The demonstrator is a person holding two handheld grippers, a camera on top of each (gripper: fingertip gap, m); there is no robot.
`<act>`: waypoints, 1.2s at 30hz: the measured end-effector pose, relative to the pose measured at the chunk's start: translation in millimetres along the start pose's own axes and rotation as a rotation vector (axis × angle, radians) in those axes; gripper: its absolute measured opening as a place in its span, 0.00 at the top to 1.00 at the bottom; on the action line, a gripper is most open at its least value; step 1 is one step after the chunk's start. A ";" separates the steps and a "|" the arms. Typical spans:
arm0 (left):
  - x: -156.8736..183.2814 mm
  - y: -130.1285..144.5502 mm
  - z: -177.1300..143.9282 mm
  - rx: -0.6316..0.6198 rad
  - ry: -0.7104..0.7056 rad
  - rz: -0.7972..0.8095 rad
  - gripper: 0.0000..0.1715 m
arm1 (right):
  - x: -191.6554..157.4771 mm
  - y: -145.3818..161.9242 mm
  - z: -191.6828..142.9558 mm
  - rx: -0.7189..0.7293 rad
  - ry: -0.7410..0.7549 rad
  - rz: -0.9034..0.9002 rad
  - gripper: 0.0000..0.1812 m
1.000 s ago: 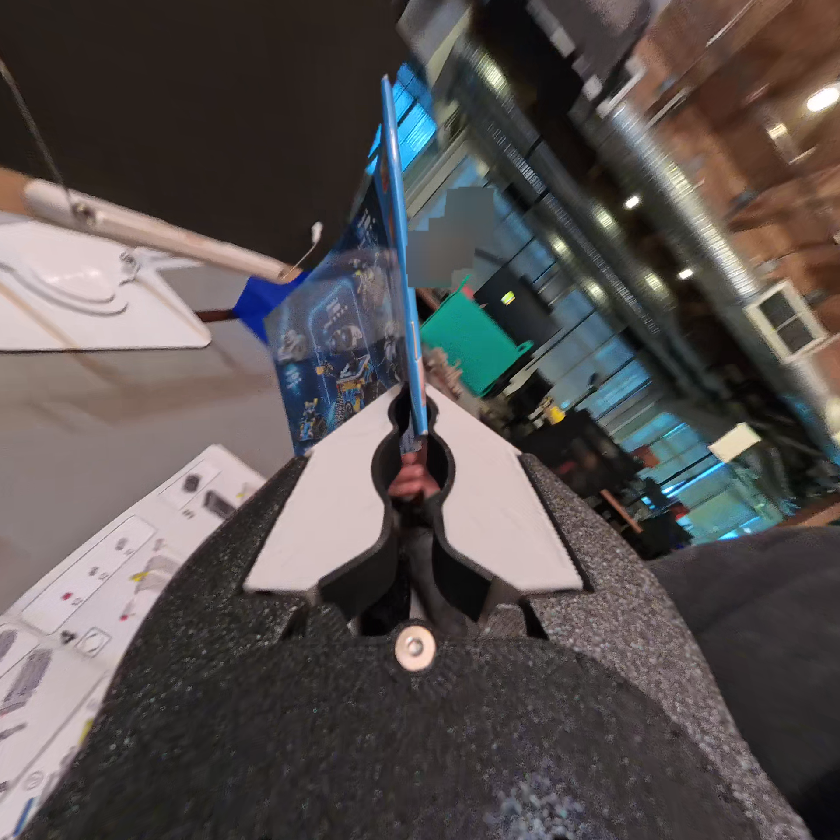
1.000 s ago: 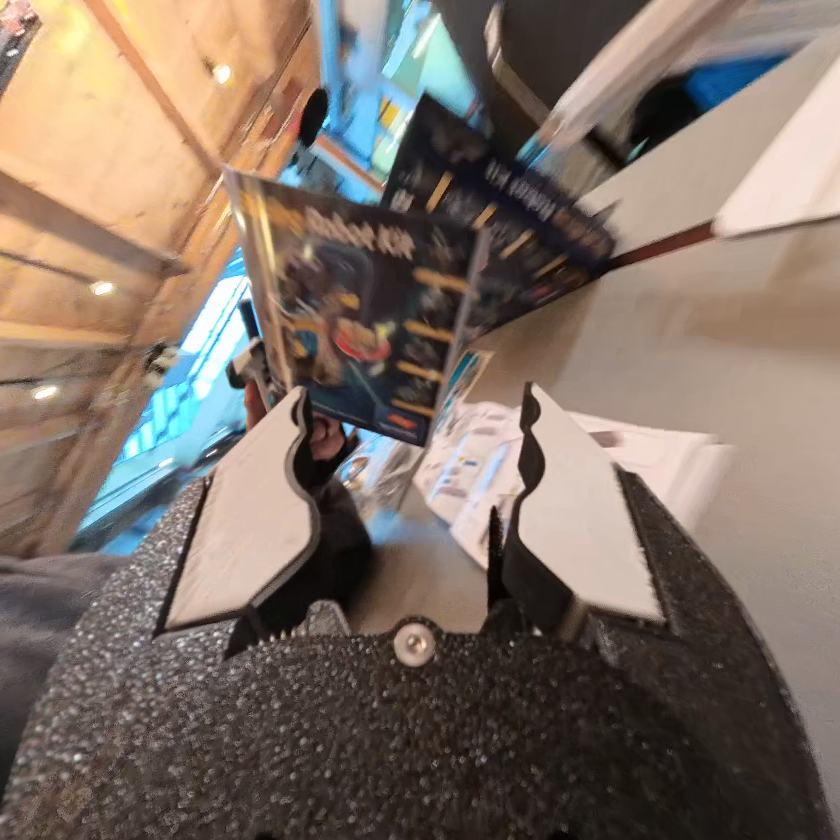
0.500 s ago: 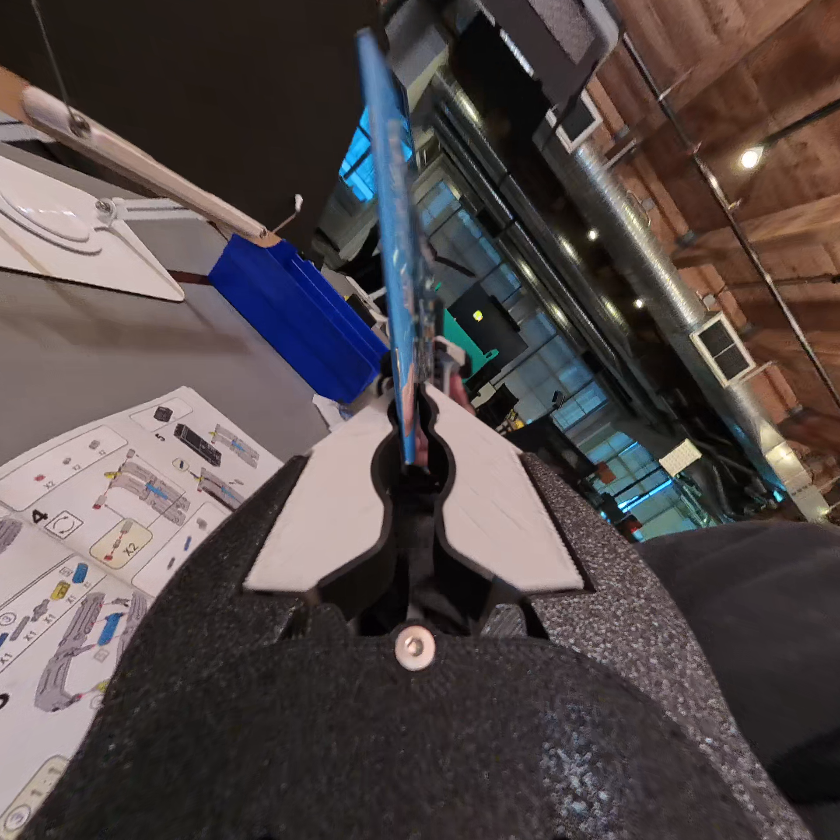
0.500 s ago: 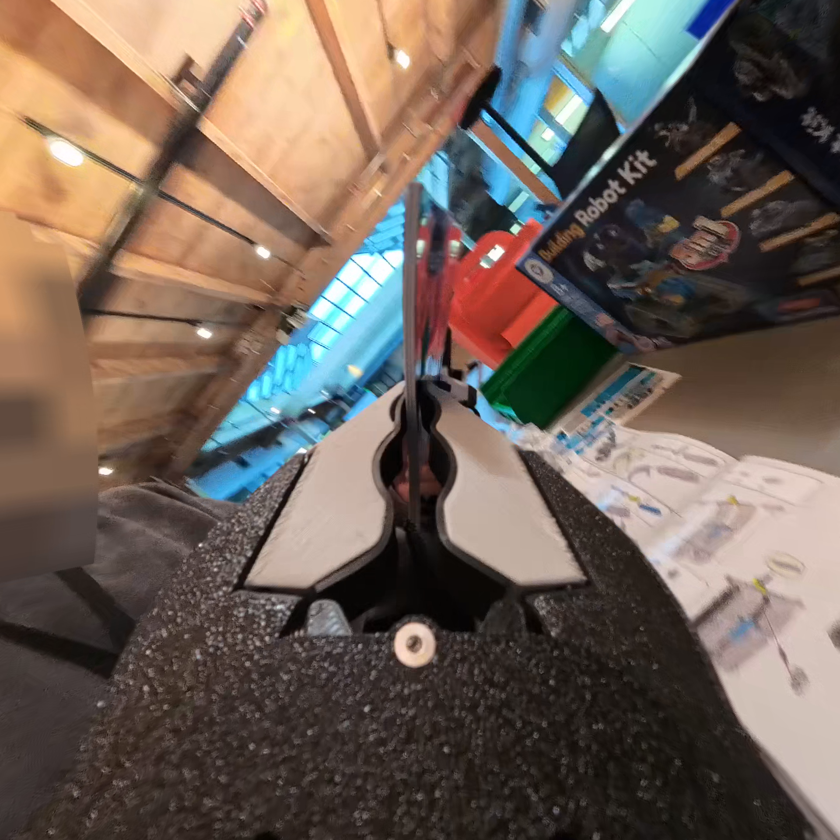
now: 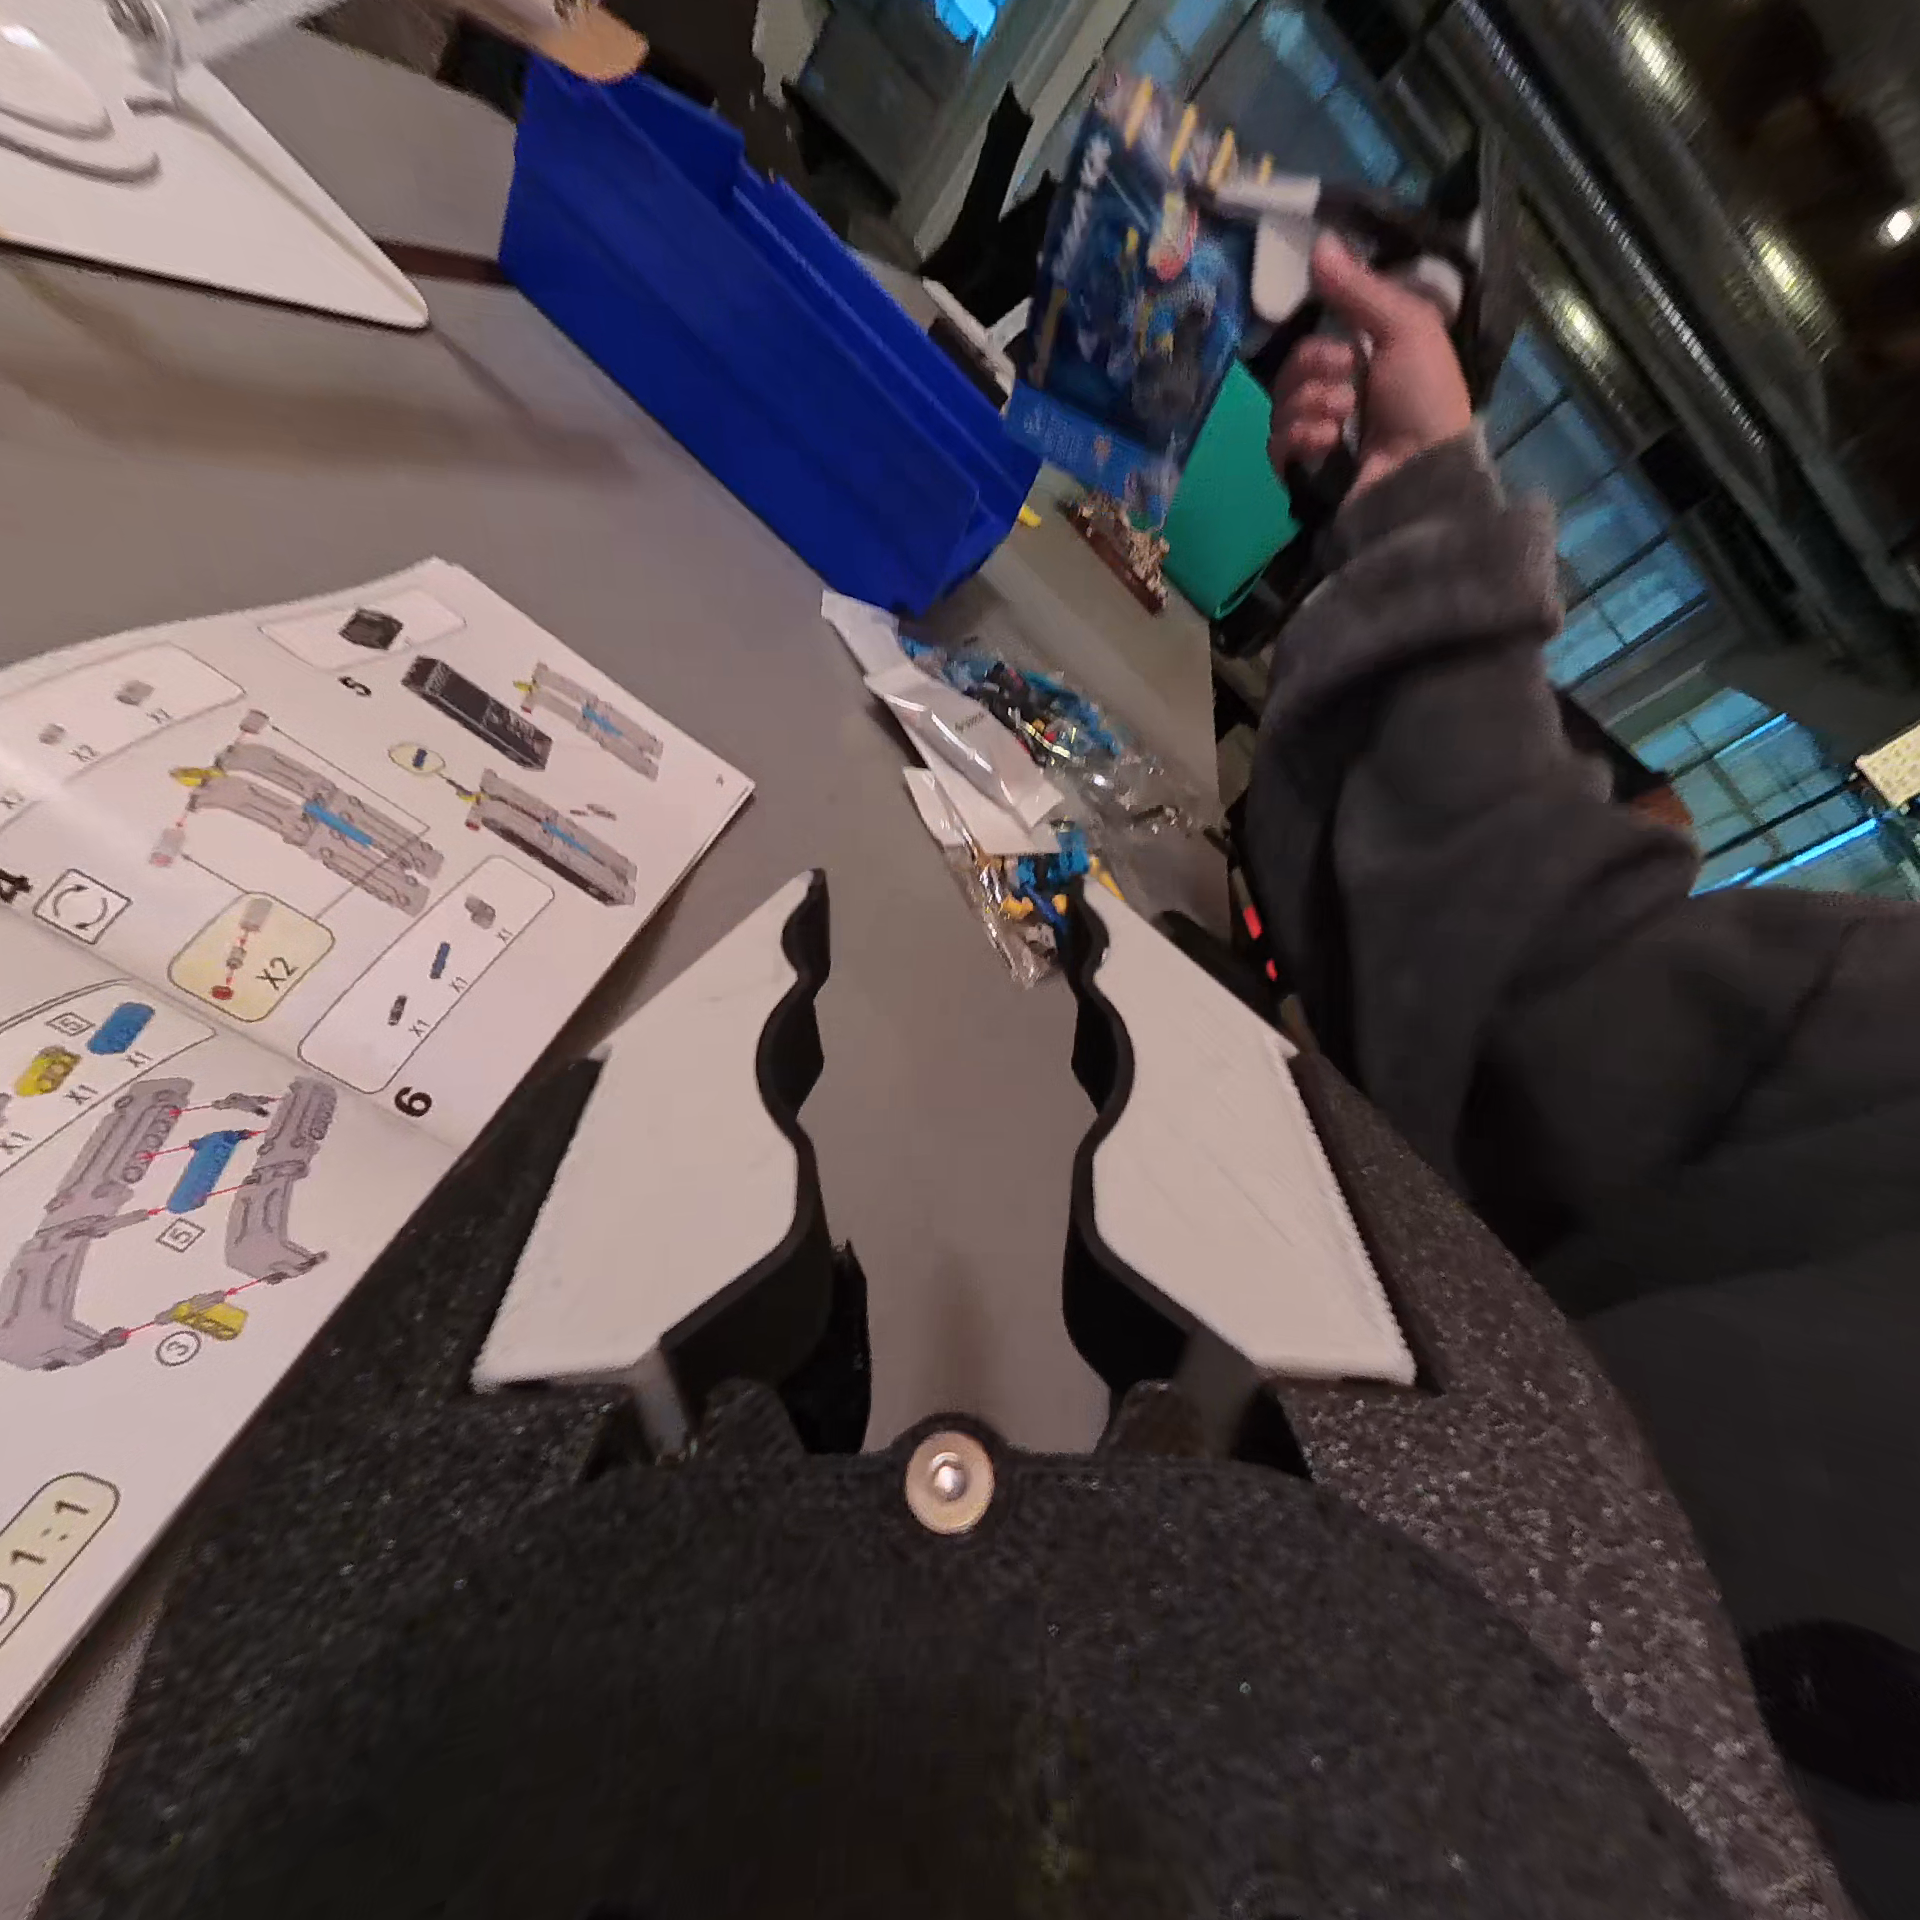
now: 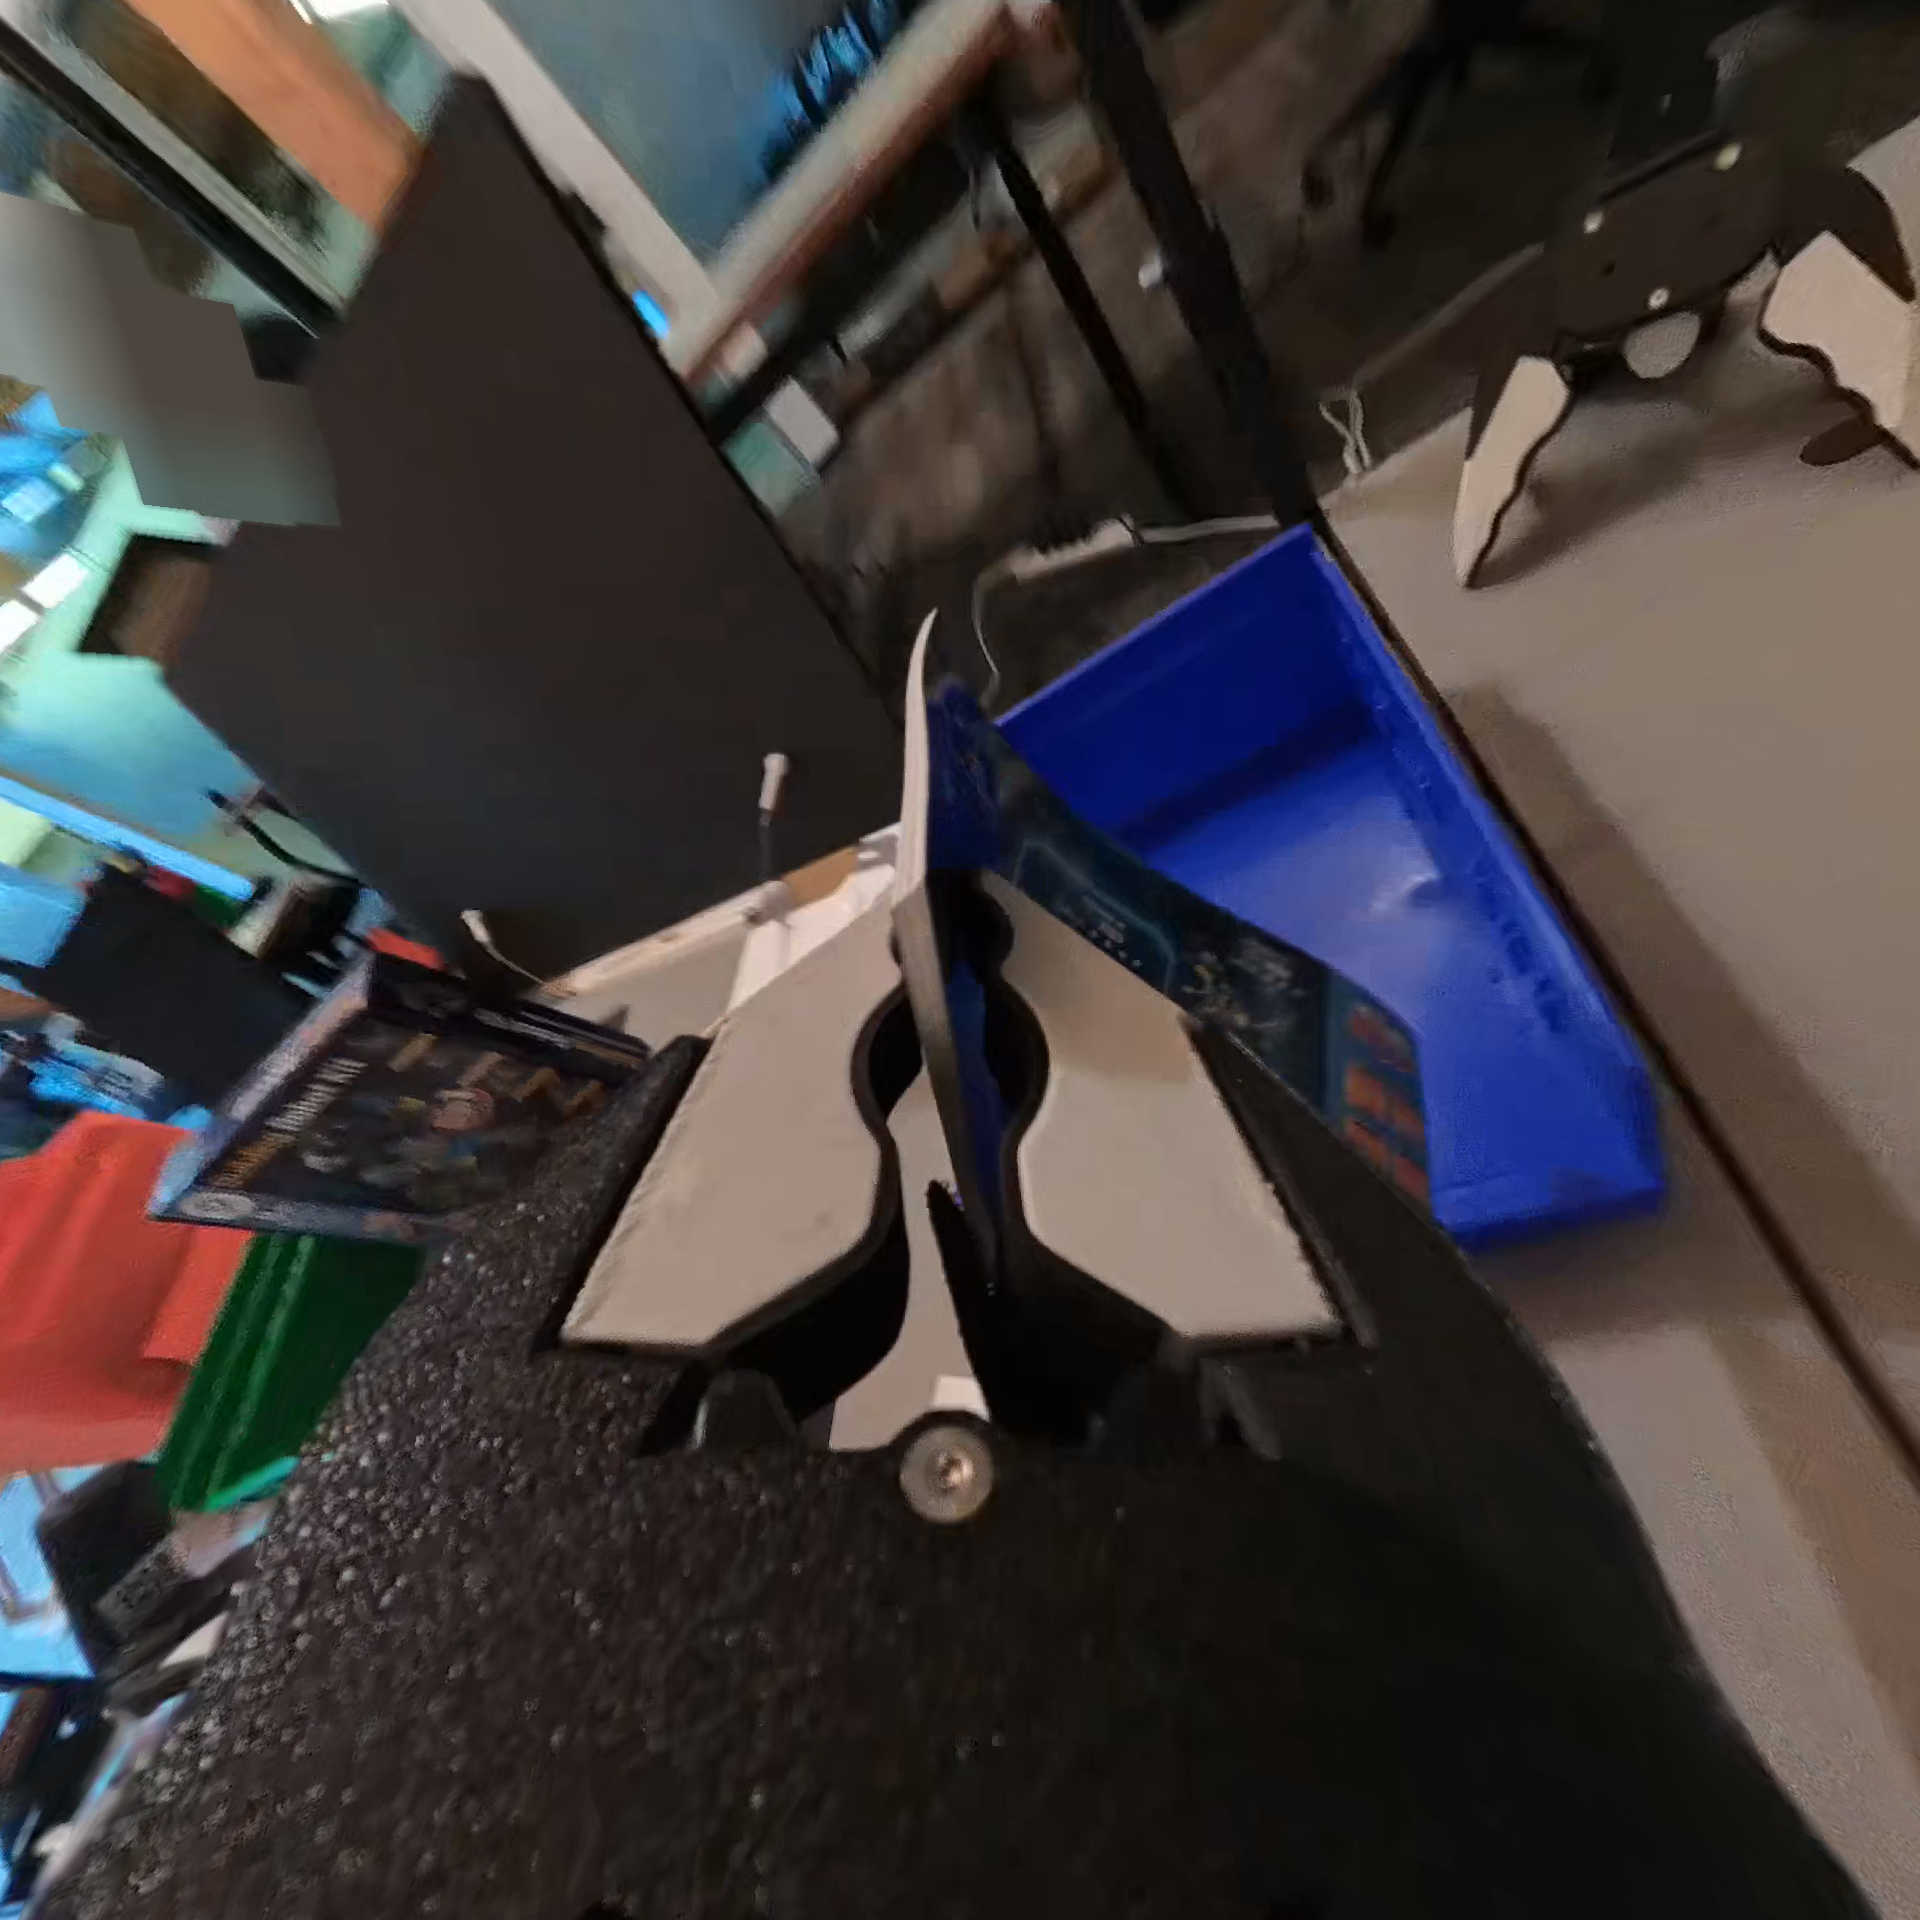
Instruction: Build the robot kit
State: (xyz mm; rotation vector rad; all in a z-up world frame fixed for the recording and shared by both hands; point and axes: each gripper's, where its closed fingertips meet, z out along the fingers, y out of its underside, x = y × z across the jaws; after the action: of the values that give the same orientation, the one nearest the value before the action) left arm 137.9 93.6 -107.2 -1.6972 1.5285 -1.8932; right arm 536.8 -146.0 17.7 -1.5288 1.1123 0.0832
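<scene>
My left gripper (image 5: 945,904) is open and empty, low over the grey table (image 5: 582,499). An open instruction booklet (image 5: 312,883) lies to its left, and clear bags of small parts (image 5: 997,727) lie just ahead. My right gripper (image 6: 940,883) is shut on a thin blue printed booklet (image 6: 1195,956) and holds it on edge over the open blue bin (image 6: 1351,831). In the left wrist view a hand in a grey sleeve (image 5: 1455,727) holds that gripper and the blue booklet (image 5: 1132,312) up beyond the blue bin (image 5: 748,312). The open left gripper also shows in the right wrist view (image 6: 1642,509).
A dark printed box (image 6: 395,1101) stands on the table to the left of the right gripper, with a red bin (image 6: 83,1278) and a green bin (image 6: 270,1351) beyond it. A white flat base (image 5: 208,208) lies at the back left. The table edge runs past the green bin (image 5: 1226,499).
The left gripper let go of the blue booklet, opened and dropped toward the table. The right gripper closed on the booklet and carried it over the blue bin.
</scene>
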 end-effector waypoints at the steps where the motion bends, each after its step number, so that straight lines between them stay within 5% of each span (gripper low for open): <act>1: -0.4 3.6 2.5 -0.021 -0.007 0.013 0.74 | 5.2 -8.5 10.1 -0.032 0.037 -0.033 1.00; 6: -0.7 12.8 9.1 -0.065 -0.027 0.056 0.76 | -15.4 -7.4 75.0 -0.312 -0.003 -0.171 0.99; 11: -6.0 14.3 6.8 -0.051 -0.035 0.039 0.77 | 24.3 13.0 115.5 -0.352 0.102 -0.153 1.00; 16: -14.3 18.4 5.6 -0.055 -0.045 0.021 0.77 | 79.7 59.8 108.7 -0.462 0.257 -0.280 0.99; 20: -18.1 21.9 7.1 -0.067 -0.051 0.016 0.77 | 125.4 83.6 82.9 -0.697 0.449 -0.374 0.96; 24: -19.7 22.9 9.0 -0.074 -0.055 0.020 0.77 | 106.9 113.2 98.4 -0.823 0.258 -0.329 0.98; 28: -25.9 24.5 6.6 -0.082 -0.093 0.028 0.77 | 128.8 111.0 118.6 -0.905 0.348 -0.526 0.97; 32: -51.2 27.4 -14.8 -0.124 -0.303 0.069 0.77 | 125.2 81.6 123.3 -0.870 0.483 -0.738 0.69; 36: -102.2 40.9 -79.3 -0.212 -0.731 0.152 0.78 | 48.8 26.1 90.4 -0.537 0.525 -0.867 0.65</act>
State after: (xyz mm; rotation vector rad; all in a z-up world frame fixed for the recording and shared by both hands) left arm 88.1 189.9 -188.9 -1.9727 1.5001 -0.8861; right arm 592.2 -98.4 -59.2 -2.4976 0.7412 -0.6949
